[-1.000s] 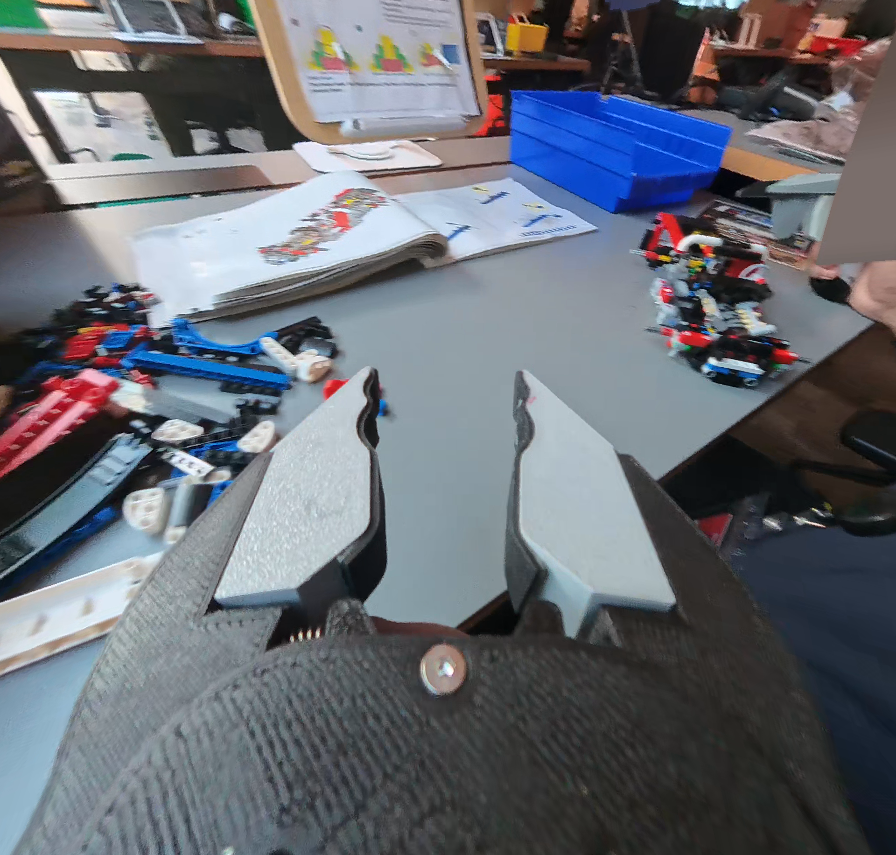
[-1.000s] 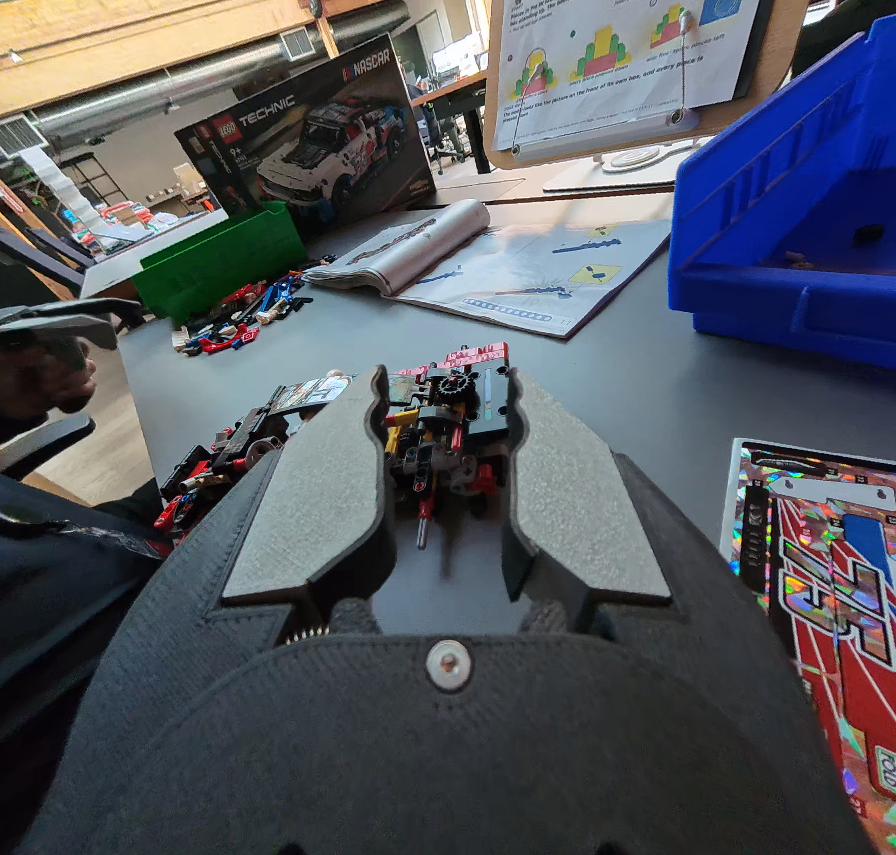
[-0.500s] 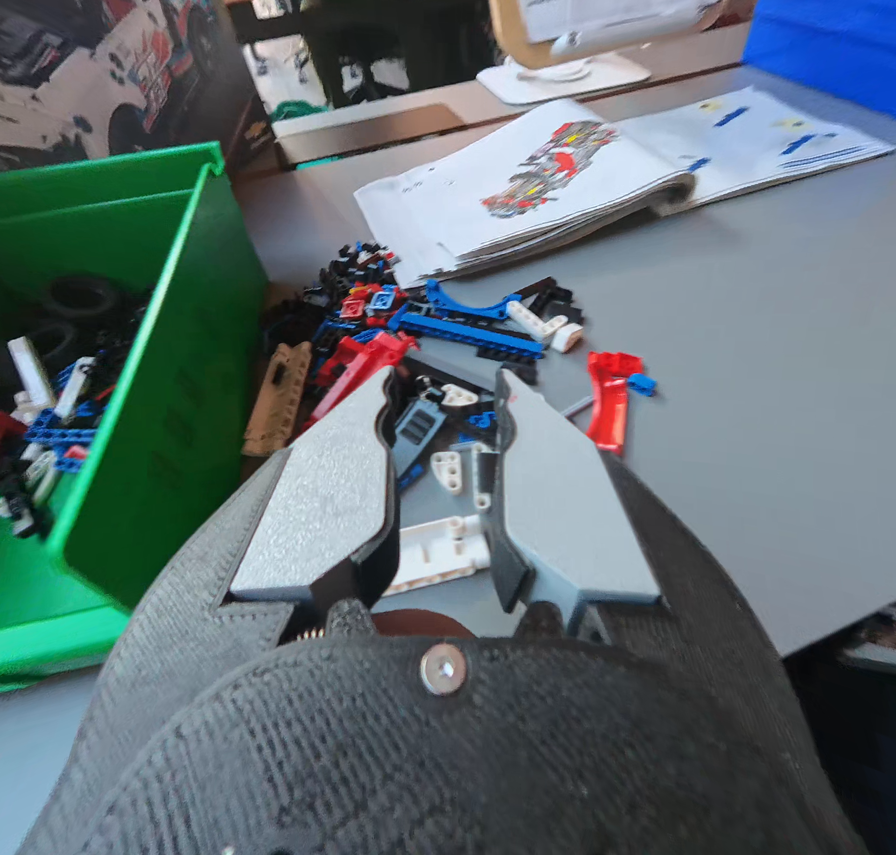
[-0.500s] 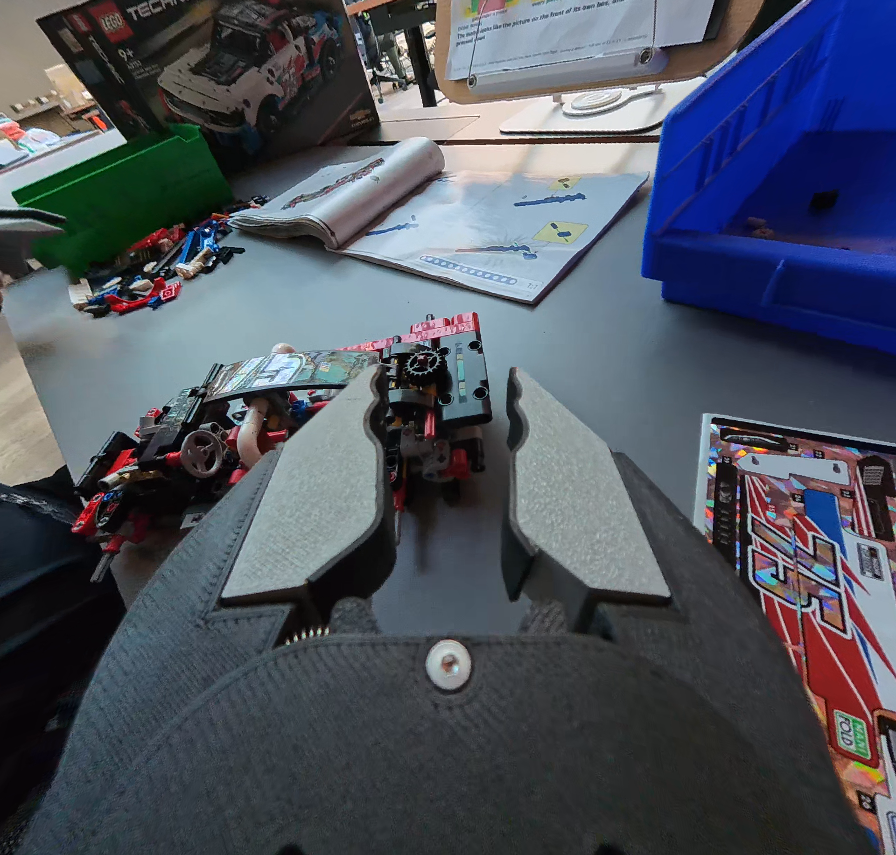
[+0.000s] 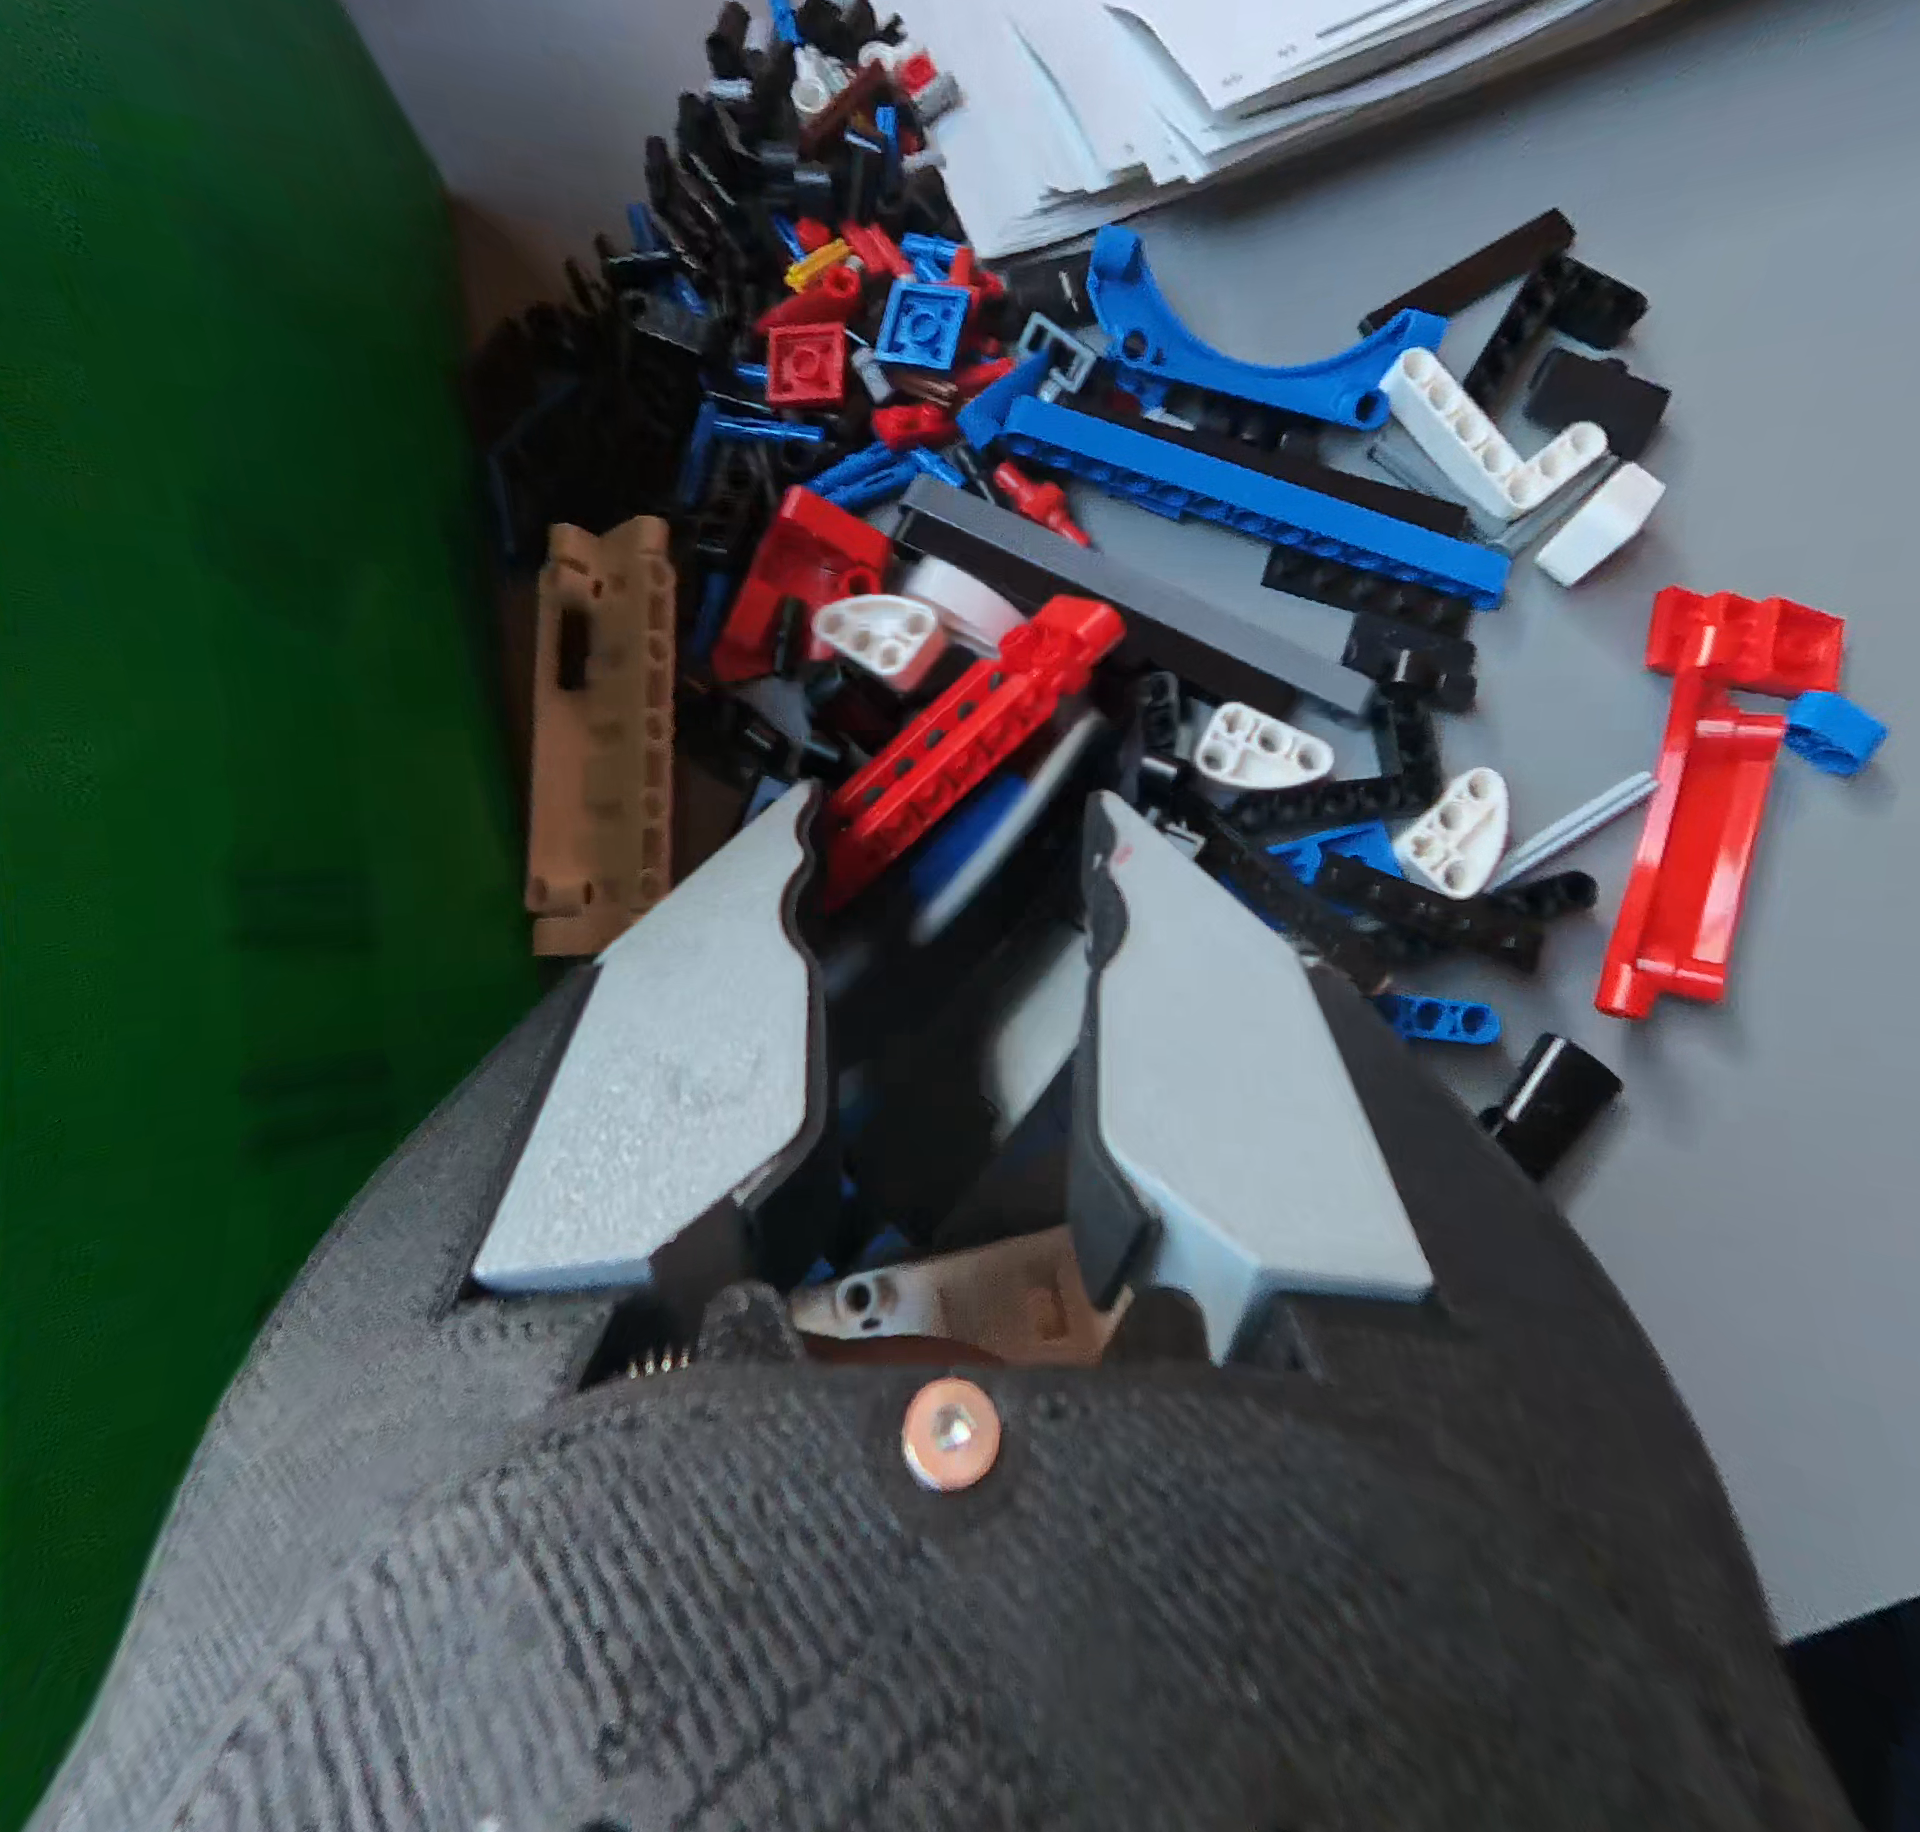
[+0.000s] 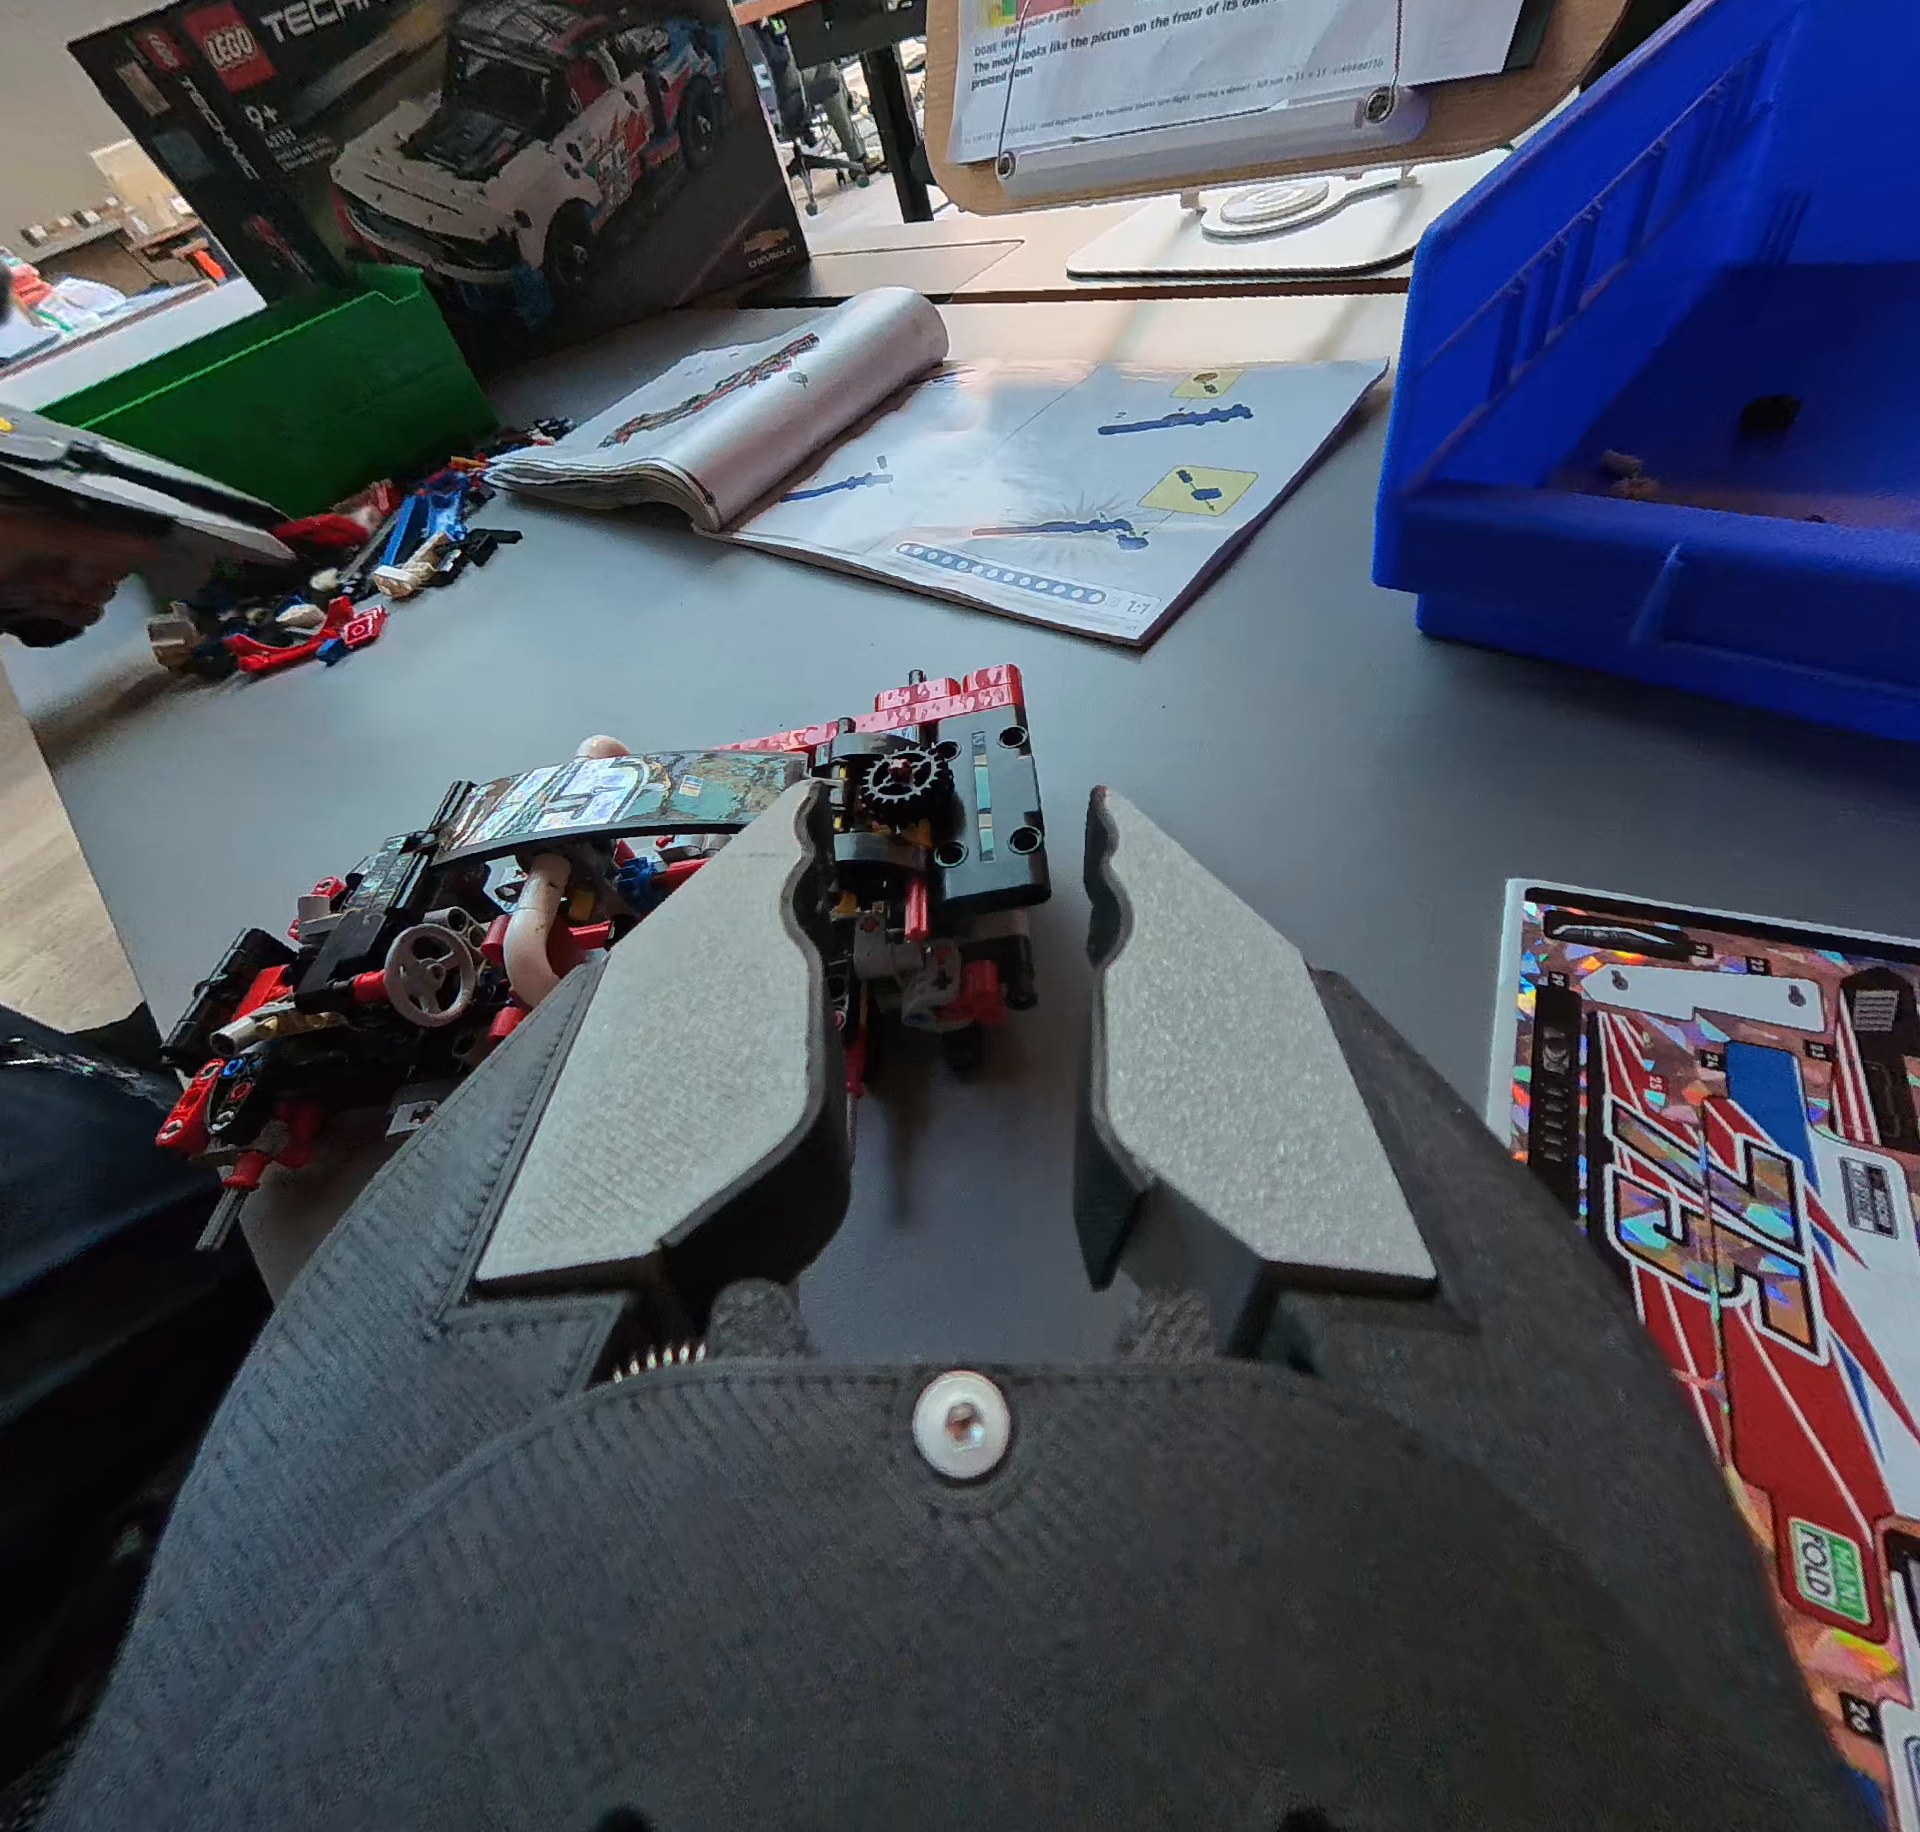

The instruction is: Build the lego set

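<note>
In the left wrist view, our left gripper (image 5: 951, 837) fills the lower half of the frame, its jaws apart and pointed down into a heap of loose building pieces (image 5: 1039, 494) spread across the middle of the grey table (image 5: 1766, 1263). A red holed beam (image 5: 956, 743) slants up from the gap between the fingertips, with a blue and grey piece beside it; the picture is blurred here, so we cannot tell whether the pads press on anything. A green bin (image 5: 208, 639) walls off the left edge, which seems to be why the pieces lie crowded against it. A red frame piece (image 5: 1704, 806) lies apart at the right, and booklet pages (image 5: 1299, 37) overhang the heap at the upper right.

In the right wrist view, our right gripper (image 6: 956, 868) stands open low over the table, holding nothing. A partly built model car (image 6: 644, 909) lies at centre left, its black geared end (image 6: 935, 816) between the 2 fingertips, with clear space to the right pad. The open instruction booklet (image 6: 987, 473) lies beyond it, likely spread flat for reading. A blue bin (image 6: 1662, 432) sits at the upper right, a sticker sheet (image 6: 1714, 1211) at the lower right, and a set box (image 6: 447, 109) stands at the upper left.
</note>
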The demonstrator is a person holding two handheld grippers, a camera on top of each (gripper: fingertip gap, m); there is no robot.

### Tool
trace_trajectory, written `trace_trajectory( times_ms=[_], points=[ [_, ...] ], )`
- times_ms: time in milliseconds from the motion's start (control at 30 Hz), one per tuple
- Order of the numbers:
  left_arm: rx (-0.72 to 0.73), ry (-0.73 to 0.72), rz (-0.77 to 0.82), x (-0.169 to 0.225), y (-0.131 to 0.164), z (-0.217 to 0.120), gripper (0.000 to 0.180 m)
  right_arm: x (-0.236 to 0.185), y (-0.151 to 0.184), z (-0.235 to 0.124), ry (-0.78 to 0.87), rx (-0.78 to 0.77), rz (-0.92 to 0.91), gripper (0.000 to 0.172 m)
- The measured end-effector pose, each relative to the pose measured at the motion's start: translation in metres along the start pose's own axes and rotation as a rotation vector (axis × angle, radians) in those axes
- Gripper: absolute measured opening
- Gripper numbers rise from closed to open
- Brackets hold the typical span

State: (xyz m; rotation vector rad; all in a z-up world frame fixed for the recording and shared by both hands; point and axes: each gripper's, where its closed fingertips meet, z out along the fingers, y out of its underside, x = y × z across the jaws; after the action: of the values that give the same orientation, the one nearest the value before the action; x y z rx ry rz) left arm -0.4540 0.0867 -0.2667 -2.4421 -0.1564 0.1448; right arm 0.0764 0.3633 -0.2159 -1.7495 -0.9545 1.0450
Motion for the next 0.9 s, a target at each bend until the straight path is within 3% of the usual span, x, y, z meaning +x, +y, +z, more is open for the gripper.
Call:
trace_trajectory(
  times_ms=[100, 300, 700, 900],
  points=[
    [-0.008, 0.082, 0.015, 0.02, -0.003, 0.002, 0.038, -0.001, 0.0, 0.0, -0.001, 0.002, -0.008, 0.045],
    [0.048, 0.076, -0.001, 0.022, -0.018, -0.006, 0.045, -0.003, 0.0, 0.0, -0.011, 0.0, -0.014, 0.045],
    [0.199, -0.109, 0.13, -0.031, -0.117, -0.052, 0.037, -0.005, -0.001, -0.001, -0.021, 0.006, -0.022, 0.044],
    [0.059, -0.055, 0.251, -0.035, -0.141, -0.018, 0.031, -0.006, -0.001, -0.001, -0.024, 0.008, -0.025, 0.044]
  ],
)
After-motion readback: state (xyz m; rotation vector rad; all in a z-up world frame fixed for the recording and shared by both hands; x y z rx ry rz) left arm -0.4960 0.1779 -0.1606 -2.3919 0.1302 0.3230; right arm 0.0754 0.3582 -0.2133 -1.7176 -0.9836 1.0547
